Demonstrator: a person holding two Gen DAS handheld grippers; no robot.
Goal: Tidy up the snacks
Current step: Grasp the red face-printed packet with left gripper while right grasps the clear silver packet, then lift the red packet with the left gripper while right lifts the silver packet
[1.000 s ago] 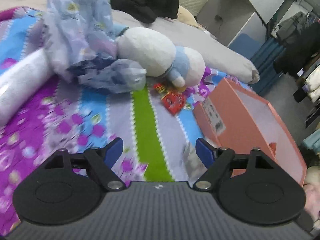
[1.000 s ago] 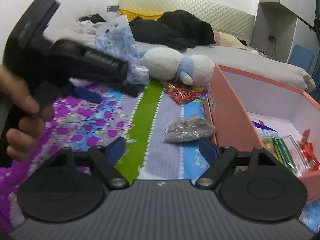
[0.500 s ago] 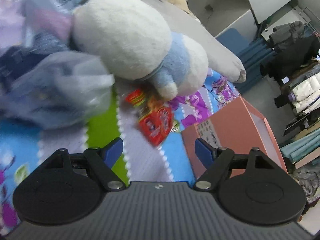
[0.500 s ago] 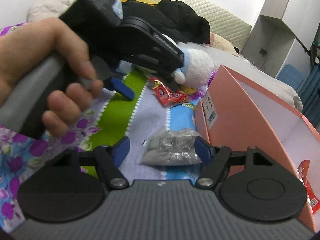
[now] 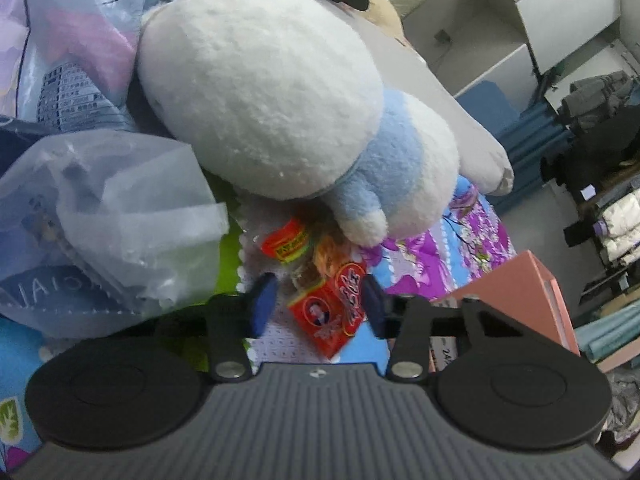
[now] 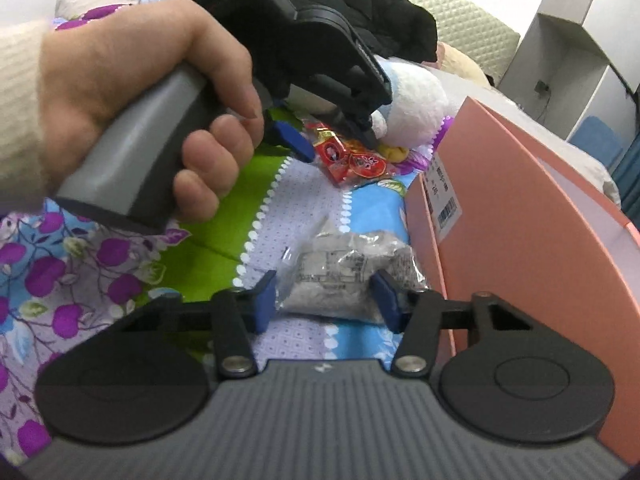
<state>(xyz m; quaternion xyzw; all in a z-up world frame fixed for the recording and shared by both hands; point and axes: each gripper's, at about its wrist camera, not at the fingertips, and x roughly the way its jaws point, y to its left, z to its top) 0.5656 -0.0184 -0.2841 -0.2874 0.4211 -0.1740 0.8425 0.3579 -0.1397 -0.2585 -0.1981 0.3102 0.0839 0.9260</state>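
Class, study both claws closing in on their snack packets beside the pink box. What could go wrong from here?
1. The left claw straddles the red packet, which lies right under the plush toy; closing could snag the paw or the other small packets touching it.
2. The right claw brackets the grey packet close to the pink box wall; its outer finger may bump the wall.
3. The crinkly grey packet could slip from the pads.

Bedroom. Bed point(image 6: 120, 264) with floral purple, blue, green striped cover fills lower frame. Cream quilted headboard point(image 6: 472, 24) upper centre, black clothing point(image 6: 384, 12) heaped against it. White wall upper right; grey-white shelf unit point(image 5: 520, 20) at right. Dark clothes rack point(image 5: 600, 144) far right edge.
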